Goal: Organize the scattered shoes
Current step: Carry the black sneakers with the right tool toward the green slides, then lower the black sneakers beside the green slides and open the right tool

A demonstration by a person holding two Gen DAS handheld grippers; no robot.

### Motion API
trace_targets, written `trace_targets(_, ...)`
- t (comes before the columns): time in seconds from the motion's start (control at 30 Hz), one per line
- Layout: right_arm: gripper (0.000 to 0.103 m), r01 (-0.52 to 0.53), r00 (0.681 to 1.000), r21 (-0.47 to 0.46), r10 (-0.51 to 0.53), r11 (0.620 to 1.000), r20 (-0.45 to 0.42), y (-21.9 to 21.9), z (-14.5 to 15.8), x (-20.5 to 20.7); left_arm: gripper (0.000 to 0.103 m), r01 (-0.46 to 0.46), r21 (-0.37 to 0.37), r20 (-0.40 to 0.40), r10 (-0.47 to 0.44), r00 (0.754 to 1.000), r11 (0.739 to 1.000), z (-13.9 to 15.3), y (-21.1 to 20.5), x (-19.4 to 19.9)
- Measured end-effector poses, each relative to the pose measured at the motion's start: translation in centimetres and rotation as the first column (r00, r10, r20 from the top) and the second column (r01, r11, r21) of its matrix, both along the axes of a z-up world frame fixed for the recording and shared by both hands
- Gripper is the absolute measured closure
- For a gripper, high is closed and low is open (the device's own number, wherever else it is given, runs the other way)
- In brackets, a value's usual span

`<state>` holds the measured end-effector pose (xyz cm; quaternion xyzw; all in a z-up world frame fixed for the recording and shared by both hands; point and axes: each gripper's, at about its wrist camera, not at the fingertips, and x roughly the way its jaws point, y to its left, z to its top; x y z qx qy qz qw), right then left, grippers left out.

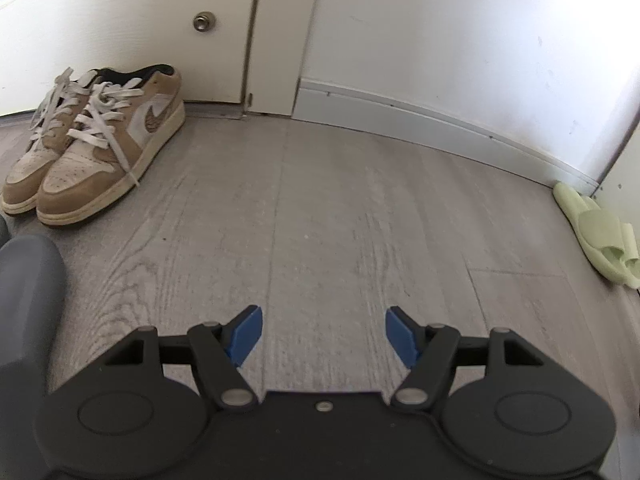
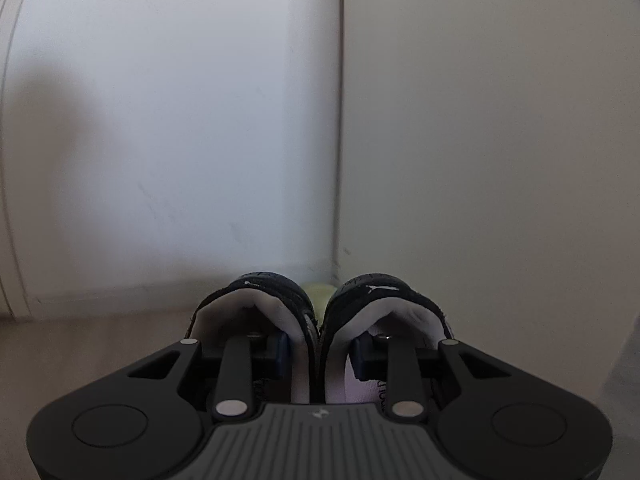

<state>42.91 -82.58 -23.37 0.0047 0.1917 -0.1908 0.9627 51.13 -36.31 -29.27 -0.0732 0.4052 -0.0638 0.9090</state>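
Note:
A pair of tan and cream sneakers (image 1: 96, 140) with white laces stands side by side at the far left by a door. A pale green slide sandal (image 1: 596, 232) lies at the right by the baseboard. My left gripper (image 1: 322, 334) is open and empty above bare floor, apart from both. My right gripper (image 2: 320, 350) is shut on a pair of black shoes (image 2: 320, 312) with white lining, one finger inside each shoe, pinching the two inner walls together. The shoes face a white wall corner.
Grey wood-look floor (image 1: 320, 208) fills the middle. A white door with a round metal stop (image 1: 204, 22) and its frame stand behind the sneakers. A white baseboard (image 1: 440, 116) runs to the right. A grey rounded object (image 1: 28, 280) sits at the left edge.

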Motion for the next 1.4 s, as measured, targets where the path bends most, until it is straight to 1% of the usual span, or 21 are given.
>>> trace_targets(0.07,0.071,0.025,0.999,-0.02,-0.025,1.0,-0.02,-0.9,-0.6,-0.3,0.034,0.004,-0.001,-0.004,-0.004,1.0,1.0,-0.1,-0.3,-0.1)
trace_targets(0.13,0.071,0.046,0.999,-0.017,-0.046,0.999,-0.021,-1.8,-0.7,-0.3,0.034,0.005,-0.004,-0.008,-0.005,1.0,1.0,-0.2,-0.5,-0.1)
trace_targets(0.23,0.072,0.049,0.998,-0.011,-0.05,0.999,-0.027,-2.7,-1.1,0.7,0.034,0.009,-0.004,-0.017,-0.009,1.0,1.0,-0.4,-0.8,-0.1)
trace_targets(0.33,0.072,0.018,0.999,-0.025,-0.019,1.0,-0.034,-3.2,-1.5,3.7,0.034,0.014,0.004,-0.022,-0.014,1.0,1.0,-0.5,-1.1,-0.1)
trace_targets(0.47,0.071,-0.028,0.998,-0.04,0.026,0.999,-0.053,-2.2,-2.2,8.1,0.034,0.02,0.018,-0.021,-0.019,1.0,1.0,-0.5,-1.5,-0.3)
trace_targets(0.5,0.071,-0.039,0.997,-0.04,0.036,0.998,-0.061,-2.7,-2.5,8.4,0.034,0.021,0.022,-0.02,-0.021,1.0,1.0,-0.5,-1.6,-0.4)
trace_targets(0.57,0.071,-0.056,0.995,-0.028,0.053,0.998,-0.08,-4.5,-3.5,7.8,0.034,0.021,0.029,-0.02,-0.021,1.0,0.999,-0.5,-1.7,-0.5)
trace_targets(0.63,0.071,-0.066,0.992,-0.019,0.064,0.998,-0.108,-4.9,-4.1,9.3,0.034,0.019,0.034,-0.019,-0.018,1.0,0.999,-0.6,-1.7,-0.5)
trace_targets(0.67,0.071,-0.072,0.99,-0.019,0.069,0.997,-0.122,-5.2,-4.9,9.6,0.034,0.017,0.038,-0.018,-0.016,1.0,0.999,-0.7,-1.8,-0.5)
trace_targets(0.7,0.071,-0.079,0.988,-0.026,0.074,0.997,-0.137,-5.5,-6.5,9.3,0.034,0.015,0.042,-0.018,-0.014,1.0,0.999,-0.8,-1.8,-0.5)
trace_targets(0.77,0.071,-0.094,0.98,-0.024,0.088,0.995,-0.176,-5.7,-8.8,11.0,0.034,0.015,0.048,-0.021,-0.014,1.0,0.999,-0.8,-2.0,-0.4)
trace_targets(0.9,0.071,-0.082,0.971,0.047,0.09,0.996,-0.221,-7.1,-10.4,12.3,0.034,0.006,0.048,-0.029,-0.004,1.0,0.999,-1.0,-2.0,-0.4)
trace_targets(0.97,0.071,-0.081,0.963,0.08,0.098,0.994,-0.25,-7.7,-11.3,12.9,0.034,0.003,0.051,-0.033,-0.001,0.999,0.999,-1.1,-2.0,-0.4)
trace_targets(1.07,0.071,-0.108,0.947,0.117,0.138,0.987,-0.291,-8.0,-12.0,13.9,0.034,0.006,0.05,-0.04,-0.004,0.999,0.999,-1.3,-2.1,-0.2)
trace_targets(1.17,0.071,-0.147,0.916,0.173,0.2,0.974,-0.347,-8.4,-13.0,15.2,0.034,0.014,0.051,-0.045,-0.011,0.999,0.999,-1.5,-2.3,-0.2)
trace_targets(1.3,0.071,-0.159,0.893,0.201,0.228,0.966,-0.387,-8.7,-13.2,15.6,0.034,0.024,0.051,-0.052,-0.022,0.998,0.998,-1.7,-2.5,-0.2)
trace_targets(1.33,0.068,-0.166,0.884,0.2,0.236,0.966,-0.404,-8.7,-13.0,15.6,0.034,0.027,0.052,-0.054,-0.024,0.998,0.998,-1.7,-2.6,-0.2)
trace_targets(1.37,0.068,-0.163,0.872,0.207,0.239,0.965,-0.427,-8.7,-12.8,15.7,0.034,0.03,0.052,-0.055,-0.027,0.998,0.998,-1.8,-2.7,-0.2)
trace_targets(1.4,0.067,-0.161,0.853,0.212,0.244,0.964,-0.461,-8.6,-12.6,16.2,0.034,0.032,0.051,-0.057,-0.029,0.998,0.998,-1.8,-2.7,-0.2)
